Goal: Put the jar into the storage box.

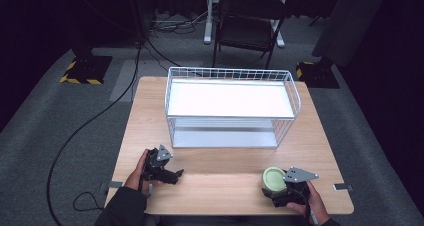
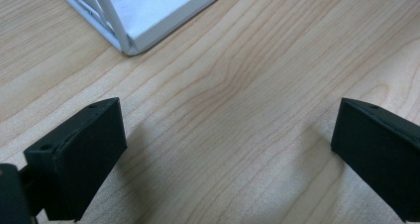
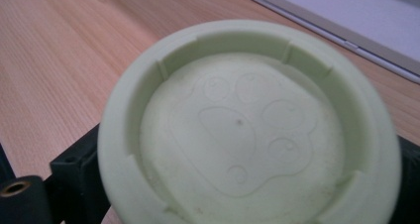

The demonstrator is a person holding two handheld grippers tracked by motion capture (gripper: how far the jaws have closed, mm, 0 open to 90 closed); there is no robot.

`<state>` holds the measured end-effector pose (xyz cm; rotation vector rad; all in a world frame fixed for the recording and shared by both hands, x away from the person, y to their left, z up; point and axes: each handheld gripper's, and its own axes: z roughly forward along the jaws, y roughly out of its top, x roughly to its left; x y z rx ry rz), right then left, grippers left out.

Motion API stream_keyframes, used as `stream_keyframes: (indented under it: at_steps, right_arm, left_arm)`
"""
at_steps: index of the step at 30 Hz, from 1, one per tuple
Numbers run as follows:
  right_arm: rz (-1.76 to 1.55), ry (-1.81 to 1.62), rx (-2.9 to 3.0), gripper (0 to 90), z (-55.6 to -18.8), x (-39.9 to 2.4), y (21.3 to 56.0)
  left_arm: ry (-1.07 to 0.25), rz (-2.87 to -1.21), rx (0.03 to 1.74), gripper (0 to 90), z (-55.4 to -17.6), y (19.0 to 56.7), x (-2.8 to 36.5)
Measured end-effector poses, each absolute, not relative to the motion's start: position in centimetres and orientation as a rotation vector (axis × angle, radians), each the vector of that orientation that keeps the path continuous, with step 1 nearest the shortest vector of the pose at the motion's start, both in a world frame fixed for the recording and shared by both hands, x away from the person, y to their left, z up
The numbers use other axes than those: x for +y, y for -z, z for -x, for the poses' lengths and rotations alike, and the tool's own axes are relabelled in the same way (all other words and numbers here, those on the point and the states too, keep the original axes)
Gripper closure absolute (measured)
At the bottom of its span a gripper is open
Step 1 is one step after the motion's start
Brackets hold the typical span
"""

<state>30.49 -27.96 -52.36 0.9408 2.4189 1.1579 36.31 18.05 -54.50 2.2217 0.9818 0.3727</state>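
- I am holding my right tongs near the front right corner of the desk, and they are pinching a pale green round lid between their 2 black jaws.
- In the right gripper view the lid is facing the camera, showing a raised rim with small notches and a paw print pressed into its flat middle; the jaws are sitting dark at its left and right edges.
- In the high view the lid is sitting just in front of the grey plate on top of my right tongs, near the front edge of the desk and well apart from the white wire basket.
- My left tongs are resting over the front left part of the desk, with their jaws spread wide and gripping nothing.
- In the left gripper view the 2 jaws are standing far apart with bare wood grain between them, and a corner of the wire basket with its white floor is lying ahead at the upper left.
- The basket is standing in the middle of the desk, towards the far side, between my 2 hands and a dark folding chair on the floor beyond.
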Motion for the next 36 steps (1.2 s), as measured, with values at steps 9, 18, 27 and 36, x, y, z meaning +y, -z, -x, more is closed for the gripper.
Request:
stream_keyframes:
  at_steps: [9, 18, 27, 36]
  right_arm:
    - [-0.934, -1.157, 2.413, 10.9, -30.4, -28.0, 52.1]
    - [-0.922, -1.154, 2.417, 11.1, -30.3, -28.0, 51.9]
    - [-0.915, -1.124, 2.426, 11.2, -30.3, -27.8, 51.1]
    - [-0.934, -1.102, 2.413, 11.2, -30.3, -27.7, 50.2]
  left_arm:
    - [-0.373, -2.222, 0.981, 0.4, -36.3, 54.5, 18.0]
    - [-0.373, -2.222, 0.981, 0.4, -36.3, 54.5, 18.0]
    - [-0.373, -2.222, 0.981, 0.4, -36.3, 54.5, 18.0]
    - [-0.373, -2.222, 0.981, 0.4, -36.3, 54.5, 18.0]
